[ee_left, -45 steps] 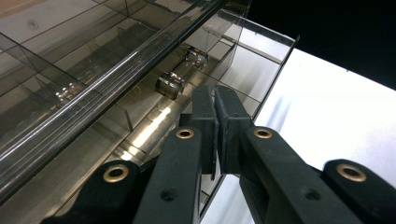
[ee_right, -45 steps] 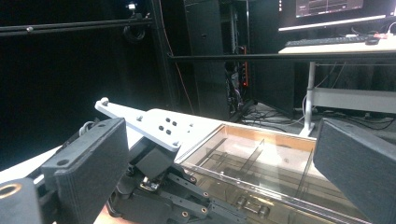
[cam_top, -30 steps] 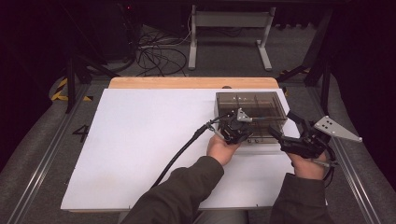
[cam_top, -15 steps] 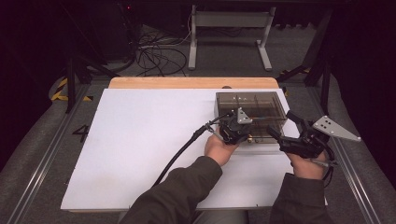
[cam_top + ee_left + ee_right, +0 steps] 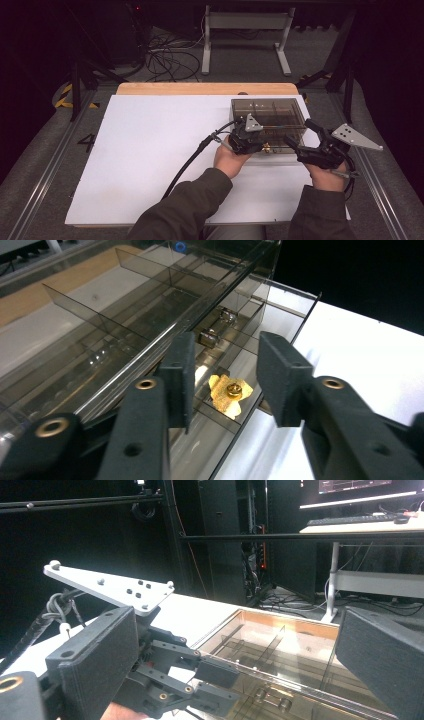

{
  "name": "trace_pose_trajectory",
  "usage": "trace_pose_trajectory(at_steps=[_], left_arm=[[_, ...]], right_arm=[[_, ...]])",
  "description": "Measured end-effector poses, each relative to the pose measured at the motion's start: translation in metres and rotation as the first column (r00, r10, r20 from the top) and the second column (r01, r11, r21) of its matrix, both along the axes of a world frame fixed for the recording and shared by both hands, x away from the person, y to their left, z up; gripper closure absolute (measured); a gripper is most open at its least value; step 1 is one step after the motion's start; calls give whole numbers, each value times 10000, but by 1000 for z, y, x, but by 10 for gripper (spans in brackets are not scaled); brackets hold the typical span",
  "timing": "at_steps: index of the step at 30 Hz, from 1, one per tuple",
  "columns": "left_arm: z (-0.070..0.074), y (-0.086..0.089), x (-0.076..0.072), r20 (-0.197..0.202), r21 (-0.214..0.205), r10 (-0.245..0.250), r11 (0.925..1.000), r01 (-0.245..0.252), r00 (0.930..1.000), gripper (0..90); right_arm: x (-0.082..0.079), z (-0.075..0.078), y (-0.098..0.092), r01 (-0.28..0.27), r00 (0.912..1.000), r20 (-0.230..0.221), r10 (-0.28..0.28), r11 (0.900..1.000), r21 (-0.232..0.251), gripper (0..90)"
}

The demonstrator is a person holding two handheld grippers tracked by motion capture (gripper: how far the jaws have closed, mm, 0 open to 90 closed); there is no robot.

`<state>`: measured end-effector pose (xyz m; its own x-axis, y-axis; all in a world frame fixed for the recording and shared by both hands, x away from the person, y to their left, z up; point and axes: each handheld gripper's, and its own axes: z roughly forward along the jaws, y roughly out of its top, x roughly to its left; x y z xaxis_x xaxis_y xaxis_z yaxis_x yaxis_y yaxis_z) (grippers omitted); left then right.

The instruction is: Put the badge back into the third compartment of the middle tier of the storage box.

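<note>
A smoky clear compartment box (image 5: 267,120) stands on the white table (image 5: 150,160), right of centre. At its near side a lower tray juts out, and in one cell lies a small gold piece (image 5: 227,394) with a screw head. My left gripper (image 5: 226,355) hangs just above that piece; its jaws have just been opening and stand apart on either side of it without touching it. In the high view my left gripper (image 5: 260,145) is at the box's front edge. Off the box's near right corner my right gripper (image 5: 302,135) is wide open and holds nothing.
Two small metal cylinders (image 5: 210,337) lie in cells behind the gold piece. The box's other compartments (image 5: 280,650) look bare. A wooden strip (image 5: 205,88) runs along the table's far edge. Rails (image 5: 380,170) flank the table, and cables (image 5: 165,55) and a stand lie on the floor beyond.
The left gripper has shifted slightly at the box's front edge. The right hand and the box have kept still.
</note>
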<state>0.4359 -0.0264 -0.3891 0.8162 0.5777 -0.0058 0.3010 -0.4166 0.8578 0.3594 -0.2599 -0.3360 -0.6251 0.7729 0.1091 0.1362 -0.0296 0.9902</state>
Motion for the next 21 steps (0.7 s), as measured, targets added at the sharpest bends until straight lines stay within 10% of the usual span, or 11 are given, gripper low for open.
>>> trace_pose_trajectory(at_steps=[21], left_arm=[[22,32,-16,587,-1203,-125,9926,195,9982,426]], right_arm=[[2,-2,10,-83,9999,-121,79,9994,-329,41]])
